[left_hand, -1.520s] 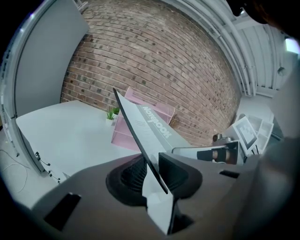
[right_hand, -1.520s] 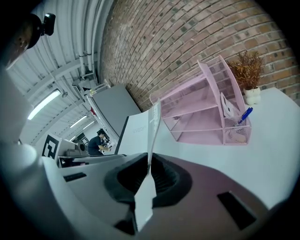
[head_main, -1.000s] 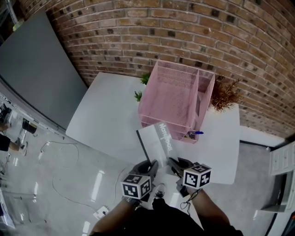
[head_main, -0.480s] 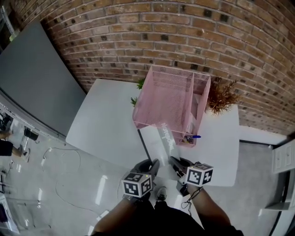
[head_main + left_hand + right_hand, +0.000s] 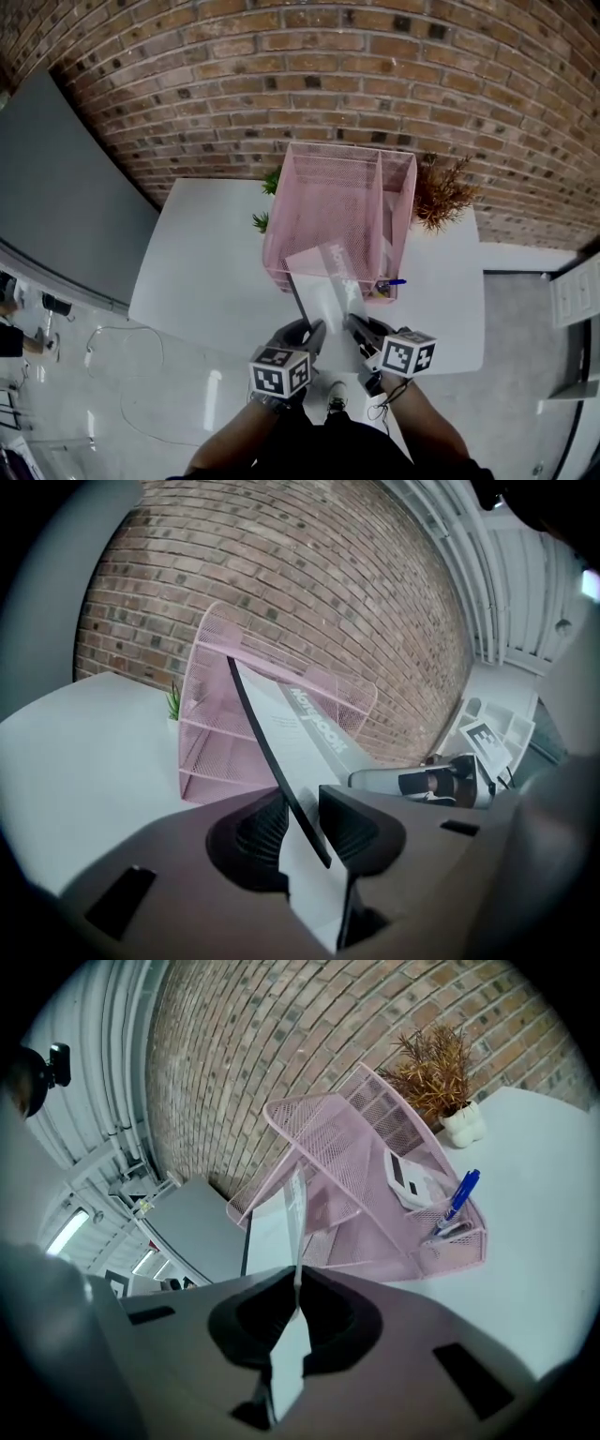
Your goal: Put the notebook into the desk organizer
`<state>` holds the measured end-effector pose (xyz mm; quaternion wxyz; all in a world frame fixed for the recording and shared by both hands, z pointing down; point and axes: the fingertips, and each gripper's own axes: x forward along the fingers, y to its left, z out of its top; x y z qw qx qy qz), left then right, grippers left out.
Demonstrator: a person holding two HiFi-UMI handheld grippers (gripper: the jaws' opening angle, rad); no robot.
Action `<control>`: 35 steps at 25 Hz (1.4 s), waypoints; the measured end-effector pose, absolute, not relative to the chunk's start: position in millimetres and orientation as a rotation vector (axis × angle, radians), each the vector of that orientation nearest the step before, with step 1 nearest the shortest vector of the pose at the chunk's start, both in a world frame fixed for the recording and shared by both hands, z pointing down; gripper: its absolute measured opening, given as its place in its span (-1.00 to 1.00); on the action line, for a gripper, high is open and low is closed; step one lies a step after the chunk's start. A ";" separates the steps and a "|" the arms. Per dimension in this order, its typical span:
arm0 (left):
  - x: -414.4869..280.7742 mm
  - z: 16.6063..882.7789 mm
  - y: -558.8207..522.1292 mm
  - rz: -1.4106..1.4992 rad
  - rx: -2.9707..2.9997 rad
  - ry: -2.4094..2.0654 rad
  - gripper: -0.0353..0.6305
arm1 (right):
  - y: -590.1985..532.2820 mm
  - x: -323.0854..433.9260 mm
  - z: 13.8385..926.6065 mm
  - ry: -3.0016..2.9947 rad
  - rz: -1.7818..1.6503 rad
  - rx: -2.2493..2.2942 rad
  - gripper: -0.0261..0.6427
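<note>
Obs. – notebook and both tools, positions taken from the desk organizer.

Desk organizer [image 5: 323,202]: pink wire mesh, standing on the white surface [image 5: 202,267] with its back toward the brick wall [image 5: 328,66]. A wide main bay takes up its left part and narrower compartments lie along its right side.

Notebook [image 5: 328,281]: white cover with a dark spine edge, held off the surface and tilted. Its far end is against the organizer's front, at the mouth of the wide bay, and overlaps the front rim in the head view. The near end points back toward the person. It is not seated inside the bay.

Left tool [image 5: 300,832]: in front of the organizer at the notebook's near left corner. The jaws are opening – the notebook's dark edge runs between them, with a visible gap on the right-hand pad (so the pads are not pressing).

Right tool [image 5: 295,1309]: in front of the organizer at the notebook's near right edge, beside the left tool. The jaws are closing and stand narrow, with both pads clamped on the thin edge of the notebook, which carries it.

Other contents: a blue pen [image 5: 457,1200] stands tilted in the small cup at the organizer's front right corner, and a calculator [image 5: 409,1175] lies in the compartment just behind that cup.

Surroundings: a dried brown plant [image 5: 439,192] in a white pot stands to the right of the organizer, near its back corner. A green plant [image 5: 259,223] shows at the organizer's left side, partly hidden by the mesh.
</note>
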<state>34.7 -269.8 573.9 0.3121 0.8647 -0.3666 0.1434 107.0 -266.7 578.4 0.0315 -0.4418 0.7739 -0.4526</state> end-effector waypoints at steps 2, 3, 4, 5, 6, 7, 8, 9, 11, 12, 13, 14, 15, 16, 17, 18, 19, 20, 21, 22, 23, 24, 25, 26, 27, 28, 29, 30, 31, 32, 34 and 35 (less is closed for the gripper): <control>31.0 572.6 -277.6 0.377 2.285 -0.950 -0.61 | -273.2 103.8 577.6 2.351 -1.391 -1.376 -0.88; 28.8 572.2 -281.6 0.381 2.288 -0.942 -0.61 | -276.5 102.0 577.1 2.335 -1.387 -1.383 -0.88; 26.3 573.2 -285.4 0.391 2.294 -0.933 -0.60 | -279.9 100.7 576.7 2.320 -1.382 -1.395 -0.88; 23.8 574.7 -289.2 0.403 2.298 -0.924 -0.59 | -283.4 100.3 576.2 2.306 -1.375 -1.412 -0.88; 21.5 575.2 -293.4 0.411 2.300 -0.918 -0.57 | -286.8 100.6 575.7 2.291 -1.367 -1.430 -0.88; 19.3 574.1 -297.9 0.413 2.302 -0.917 -0.55 | -290.1 101.1 575.1 2.273 -1.361 -1.445 -0.88; 17.1 572.9 -302.2 0.415 2.304 -0.917 -0.53 | -293.3 101.7 574.3 2.250 -1.359 -1.454 -0.88; 14.6 573.6 -305.5 0.422 2.307 -0.916 -0.53 | -296.5 102.5 573.3 2.223 -1.361 -1.458 -0.88; 9.1 578.9 -309.7 0.446 2.318 -0.907 -0.53 | -303.0 105.3 571.6 2.166 -1.366 -1.465 -0.88; 6.5 579.9 -311.9 0.451 2.322 -0.901 -0.53 | -306.2 106.5 571.1 2.144 -1.367 -1.473 -0.88; 4.2 579.3 -314.3 0.450 2.328 -0.896 -0.53 | -309.3 107.0 570.4 2.128 -1.365 -1.482 -0.88; 2.3 577.3 -317.1 0.446 2.336 -0.892 -0.53 | -312.1 106.7 569.6 2.117 -1.361 -1.492 -0.89; 1.0 574.3 -319.8 0.438 2.347 -0.886 -0.53 | -314.8 105.8 568.6 2.109 -1.356 -1.503 -0.89; 0.2 571.1 -322.4 0.430 2.360 -0.878 -0.53 | -317.5 104.8 567.7 2.100 -1.350 -1.513 -0.88; -0.4 567.9 -324.8 0.423 2.375 -0.871 -0.53 | -320.0 103.9 566.9 2.092 -1.343 -1.524 -0.89; -0.7 565.0 -327.0 0.417 2.393 -0.864 -0.53 | -322.6 103.1 566.2 2.084 -1.335 -1.535 -0.88; -0.7 562.6 -328.9 0.413 2.412 -0.854 -0.53 | -325.3 102.2 565.7 2.075 -1.325 -1.545 -0.88; -0.4 561.0 -330.5 0.412 2.430 -0.844 -0.53 | -327.9 101.3 565.3 2.065 -1.317 -1.554 -0.88; 0.3 559.9 -331.9 0.413 2.447 -0.834 -0.53 | -330.4 100.5 564.9 2.054 -1.309 -1.562 -0.88; 1.2 558.7 -333.4 0.414 2.465 -0.824 -0.53 | -332.9 99.5 564.3 2.045 -1.302 -1.569 -0.88; 2.7 557.3 -334.8 0.415 2.482 -0.814 -0.53 | -335.2 98.5 563.5 2.037 -1.295 -1.574 -0.88; 4.6 555.8 -336.2 0.415 2.500 -0.804 -0.53 | -337.5 97.6 562.6 2.032 -1.288 -1.579 -0.88; 6.8 554.6 -337.7 0.414 2.518 -0.793 -0.53 | -339.7 97.2 561.9 2.030 -1.281 -1.587 -0.88; 9.1 553.6 -339.3 0.414 2.536 -0.783 -0.53 | -341.8 97.4 561.7 2.030 -1.272 -1.599 -0.88; 11.5 553.0 -341.0 0.413 2.552 -0.774 -0.53 | -343.9 98.4 561.7 2.032 -1.261 -1.618 -0.88; 13.8 552.8 -342.8 0.414 2.567 -0.765 -0.53 | -345.8 100.4 562.1 2.035 -1.246 -1.641 -0.88; 16.2 553.0 -344.6 0.415 2.580 -0.756 -0.53 | -347.5 102.0 562.3 2.037 -1.231 -1.662 -0.88; 18.6 553.9 -346.3 0.417 2.591 -0.746 -0.53 | -349.3 101.7 562.0 2.034 -1.224 -1.669 -0.88; 20.9 555.1 -348.0 0.420 2.600 -0.737 -0.53 | -351.2 99.5 561.2 2.028 -1.225 -1.664 -0.88; 23.1 556.2 -349.6 0.422 2.607 -0.727 -0.53 | -353.2 97.7 560.4 2.025 -1.223 -1.664 -0.88; 27.4 556.9 -353.2 0.426 2.622 -0.715 -0.53 | -356.6 99.3 559.1 2.040 -1.193 -1.703 -0.88; 29.2 557.2 -355.2 0.430 2.627 -0.712 -0.53 | -357.9 100.5 558.6 2.051 -1.177 -1.726 -0.88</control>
